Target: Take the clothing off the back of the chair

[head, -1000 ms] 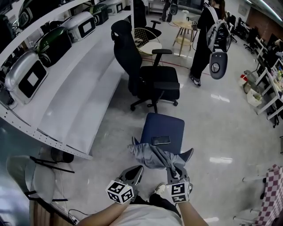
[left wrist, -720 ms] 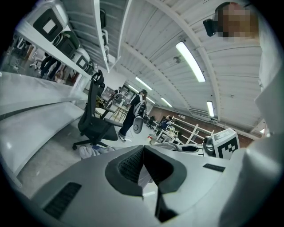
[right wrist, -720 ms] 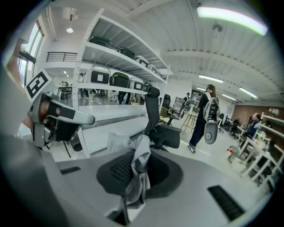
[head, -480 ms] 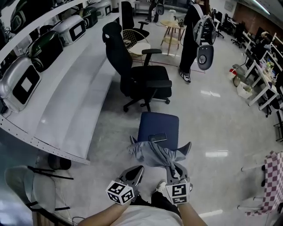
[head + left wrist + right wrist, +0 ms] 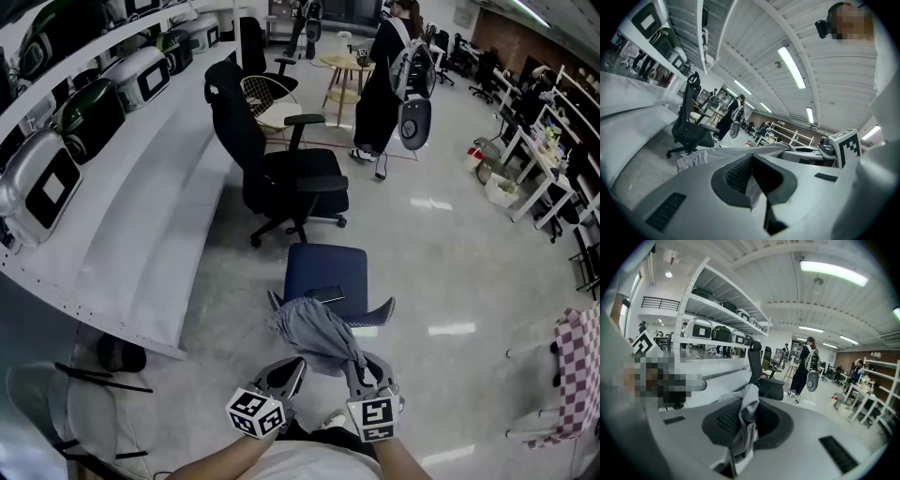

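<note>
The grey clothing hangs bunched above the near edge of the blue chair, lifted clear of most of its back. My right gripper is shut on a fold of it, and that fold stands up between the pads in the right gripper view. My left gripper sits at the garment's lower left edge. Its jaws look closed with a pale strip of cloth between them, and the rest of the garment stretches just beyond its fingers. A dark phone lies on the seat.
A black office chair stands beyond the blue one. Long white shelving with several cases runs along the left. A person with a backpack stands at the back. A checkered cloth hangs at the far right.
Both grippers have risen and pulled the clothing up; it was spread across the chair back and is now gathered into a peak. The head view has swung slightly.
</note>
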